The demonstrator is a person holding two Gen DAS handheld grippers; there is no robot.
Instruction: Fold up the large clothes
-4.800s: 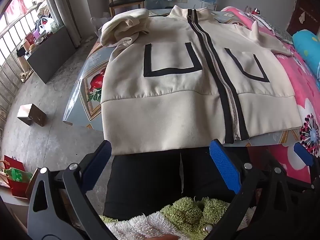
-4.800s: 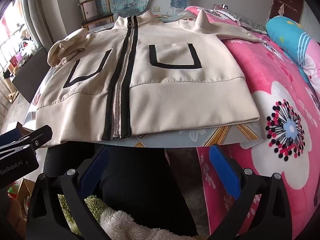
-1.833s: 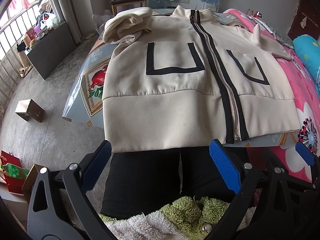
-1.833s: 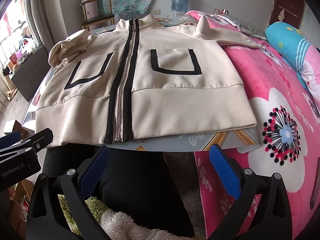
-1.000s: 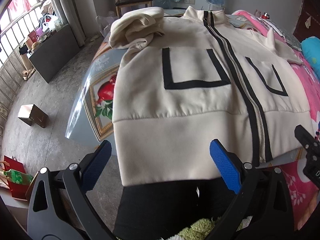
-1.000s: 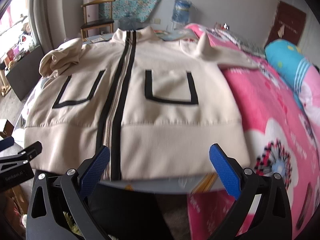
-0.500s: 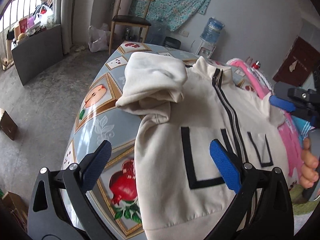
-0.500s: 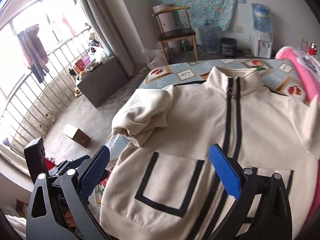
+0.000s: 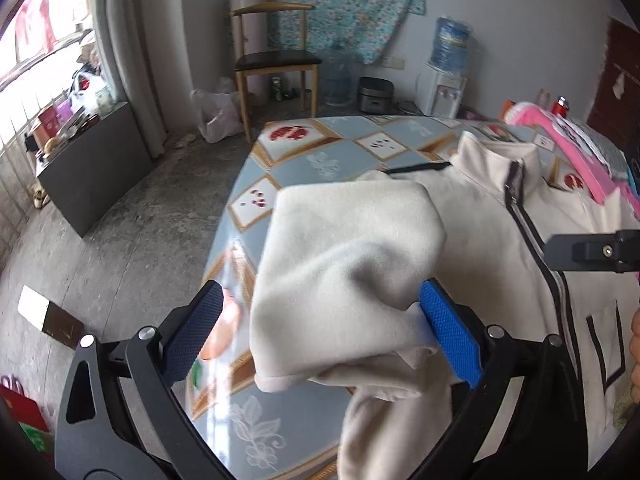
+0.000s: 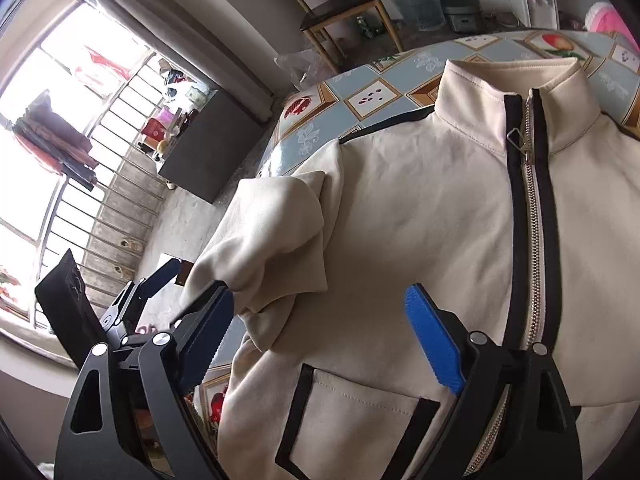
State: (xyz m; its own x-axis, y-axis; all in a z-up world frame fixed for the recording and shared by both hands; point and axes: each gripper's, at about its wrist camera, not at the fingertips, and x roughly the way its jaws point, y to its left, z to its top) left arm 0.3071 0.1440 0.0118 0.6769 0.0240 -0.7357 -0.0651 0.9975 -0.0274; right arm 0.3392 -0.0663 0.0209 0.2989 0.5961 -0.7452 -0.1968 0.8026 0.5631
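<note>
A cream zip jacket [image 9: 500, 240] with black trim lies front up on the patterned table [image 9: 304, 160]. Its left sleeve [image 9: 348, 260] is bunched in a heap on the shoulder. My left gripper [image 9: 320, 332] is over that heap with its jaws wide, and the sleeve lies between the blue pads without being pinched. In the right wrist view my right gripper [image 10: 320, 332] hovers over the jacket [image 10: 420, 208] chest beside the sleeve [image 10: 272, 232]. Its jaws are closing, and the sleeve's lower end lies between them unpressed. The left gripper [image 10: 156, 280] shows at the sleeve's far side.
The table's left edge drops to a concrete floor with a cardboard box [image 9: 44, 316]. A dark cabinet [image 9: 92, 160] stands by the window. A wooden chair [image 9: 276, 60] and a water dispenser [image 9: 450, 60] are behind the table. Pink bedding [image 9: 560, 136] lies at the right.
Both grippers have moved from the jacket's hem up to the bunched left sleeve. The right gripper has swung left and its jaws have narrowed a little.
</note>
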